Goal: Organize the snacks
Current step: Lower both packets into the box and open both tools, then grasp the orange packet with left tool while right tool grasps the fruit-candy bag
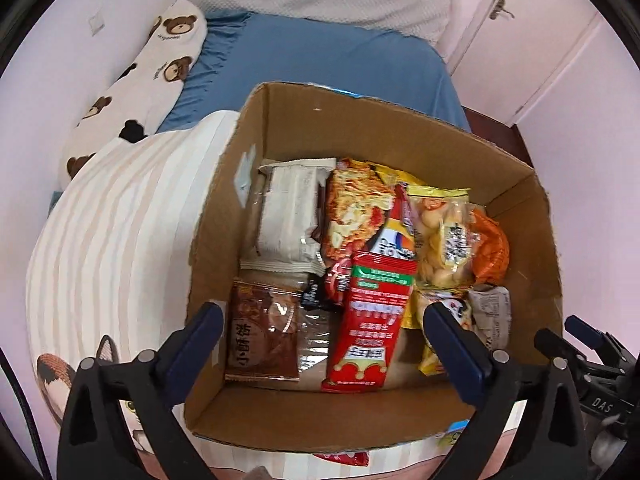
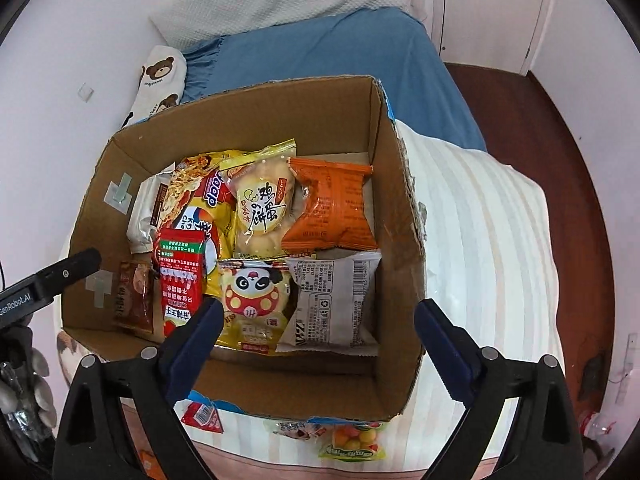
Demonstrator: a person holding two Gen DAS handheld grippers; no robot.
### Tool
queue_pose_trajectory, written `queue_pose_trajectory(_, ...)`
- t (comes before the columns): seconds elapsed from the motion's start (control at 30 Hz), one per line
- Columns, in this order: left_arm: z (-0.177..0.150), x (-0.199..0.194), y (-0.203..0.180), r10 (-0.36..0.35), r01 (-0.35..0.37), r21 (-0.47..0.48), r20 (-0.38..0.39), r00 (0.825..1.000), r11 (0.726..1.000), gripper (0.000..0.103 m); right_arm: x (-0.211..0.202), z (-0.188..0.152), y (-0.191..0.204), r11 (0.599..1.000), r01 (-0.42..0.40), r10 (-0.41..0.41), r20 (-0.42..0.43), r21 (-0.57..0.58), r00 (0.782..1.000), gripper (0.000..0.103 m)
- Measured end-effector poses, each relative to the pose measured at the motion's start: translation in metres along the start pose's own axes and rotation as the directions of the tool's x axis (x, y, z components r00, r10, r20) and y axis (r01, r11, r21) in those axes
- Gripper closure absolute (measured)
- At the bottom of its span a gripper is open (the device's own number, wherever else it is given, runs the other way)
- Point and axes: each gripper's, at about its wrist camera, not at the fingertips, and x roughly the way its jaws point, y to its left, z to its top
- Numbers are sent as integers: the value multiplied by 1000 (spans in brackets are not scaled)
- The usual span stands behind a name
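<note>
Both my grippers are hanging over the cardboard box right now, pointing steeply down into it. My left gripper has its jaws spread wide with nothing pinched; the long red snack packet and the brown cookie packet just lie on the box floor below the gap. My right gripper is spread wide too, empty, above the panda-print packet and the white barcode wrapper. Further back in the box there's an orange packet, a clear bag of pale round cakes, a yellow-red noodle bag and a white wrapper over by the left wall. The box sits on a striped blanket on the blue-sheeted bed. A few snacks are outside by the near wall, including a bag of colourful candy balls and a small red packet.
</note>
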Motion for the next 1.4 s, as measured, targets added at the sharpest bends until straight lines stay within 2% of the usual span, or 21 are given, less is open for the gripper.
queue_pose_trajectory(0.13, -6, -7, -9, -5, 5, 28, 8, 1000, 1000, 0, -8, -7, 10, 1000, 12, -11, 29, -23, 1000, 5)
queue_pose_trajectory(0.27, -19, -29, -20, 12, -16, 41, 81, 997, 999, 0, -27, -17, 18, 999, 21, -17, 92, -37, 996, 5)
queue_pose_trajectory(0.33, -27, -41, -25, 11, -17, 54, 120, 993, 998, 0, -37, -23, 21, 999, -1, 5, 118, -37, 993, 5)
queue_pose_trajectory(0.43, -42, -64, -32, 2, -15, 68, 190, 982, 998, 0, -52, -32, 23, 999, -20, 24, 144, -30, 989, 5)
queue_pose_trajectory(0.53, -55, -81, -39, 41, -64, 81, 253, 967, 995, 0, -65, -39, 24, 999, -32, 34, 173, -17, 984, 5)
queue_pose_trajectory(0.63, -67, -89, -42, 63, -89, 86, 270, 961, 992, 0, -77, -48, 23, 998, -56, 56, 191, -8, 980, 4)
queue_pose_trajectory(0.83, -97, -73, -38, 82, -101, 86, 200, 976, 991, 0, -82, -80, 9, 992, -125, 117, 170, 35, 978, 4)
queue_pose_trajectory(1.03, -133, -21, -30, 70, -74, 90, 43, 997, 993, 1, -44, -122, -25, 987, -120, 113, 66, 112, 991, 4)
queue_pose_trajectory(1.2, -148, 28, -34, 83, -74, 112, -76, 994, 991, 1, 14, -148, -62, 968, -104, 118, -49, 229, 992, 4)
queue_pose_trajectory(1.4, -153, 75, -38, 85, -63, 117, -187, 979, 991, 1, 59, -158, -78, 955, -88, 124, -112, 283, 986, 4)
